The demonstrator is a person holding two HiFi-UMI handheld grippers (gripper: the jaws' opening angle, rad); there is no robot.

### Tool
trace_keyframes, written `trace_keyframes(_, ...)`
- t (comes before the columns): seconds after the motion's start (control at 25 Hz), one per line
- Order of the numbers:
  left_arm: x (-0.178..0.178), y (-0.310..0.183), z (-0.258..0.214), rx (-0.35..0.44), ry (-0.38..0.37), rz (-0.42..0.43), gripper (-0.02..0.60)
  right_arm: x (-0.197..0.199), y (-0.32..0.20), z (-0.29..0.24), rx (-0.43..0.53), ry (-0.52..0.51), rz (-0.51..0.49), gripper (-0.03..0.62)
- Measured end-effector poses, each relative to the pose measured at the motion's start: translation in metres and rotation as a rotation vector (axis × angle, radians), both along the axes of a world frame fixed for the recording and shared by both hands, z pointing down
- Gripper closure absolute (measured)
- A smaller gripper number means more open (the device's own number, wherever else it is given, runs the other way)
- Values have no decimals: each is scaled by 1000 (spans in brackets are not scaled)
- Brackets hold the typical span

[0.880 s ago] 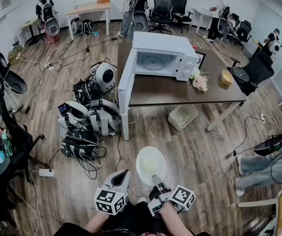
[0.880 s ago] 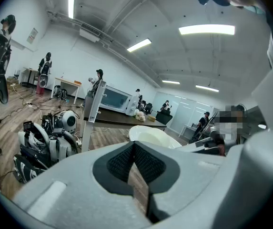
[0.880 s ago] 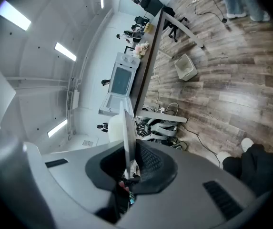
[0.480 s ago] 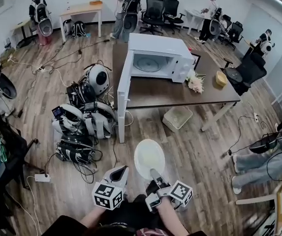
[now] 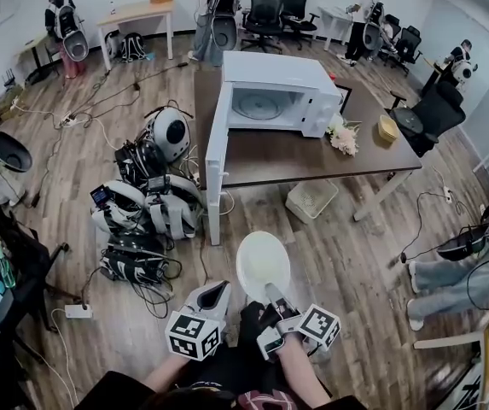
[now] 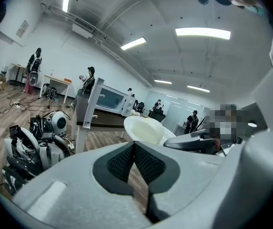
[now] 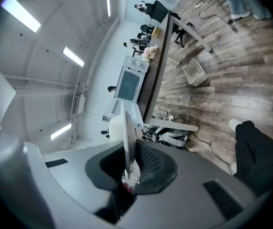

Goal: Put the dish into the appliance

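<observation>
1. Right gripper (image 5: 272,295): jaws clamped on the near rim of the dish (image 5: 262,265), a pale round plate held roughly level in front of the person, above the wooden floor (image 5: 355,254)
2. Left gripper (image 5: 213,295): jaws together with nothing between them, just left of the dish and not touching it
3. Microwave (image 5: 271,96): stands on the far table (image 5: 312,159), well apart from the dish; its door (image 5: 215,152) hangs open at the left, cavity facing the person
4. Risk, grip: the hold is on one thin edge only, so the dish's own weight may tip it downward or slide it out on the way
5. Risk, approach: the open door and the gear (image 5: 146,207) heaped at left narrow the path; a rim striking door or cavity frame could knock the dish loose
</observation>
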State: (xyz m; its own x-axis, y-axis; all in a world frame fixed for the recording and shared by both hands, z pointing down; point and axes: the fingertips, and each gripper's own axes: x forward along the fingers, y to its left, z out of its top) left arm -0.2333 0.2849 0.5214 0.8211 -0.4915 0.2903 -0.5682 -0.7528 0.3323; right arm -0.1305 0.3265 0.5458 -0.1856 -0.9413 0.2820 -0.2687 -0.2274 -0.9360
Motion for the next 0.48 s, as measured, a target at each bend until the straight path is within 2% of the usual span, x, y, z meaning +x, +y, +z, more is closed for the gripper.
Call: trace_keyframes(0.48,67,-74,3,-17,12,-60,572,65,-78,3,13,-15,-58,551)
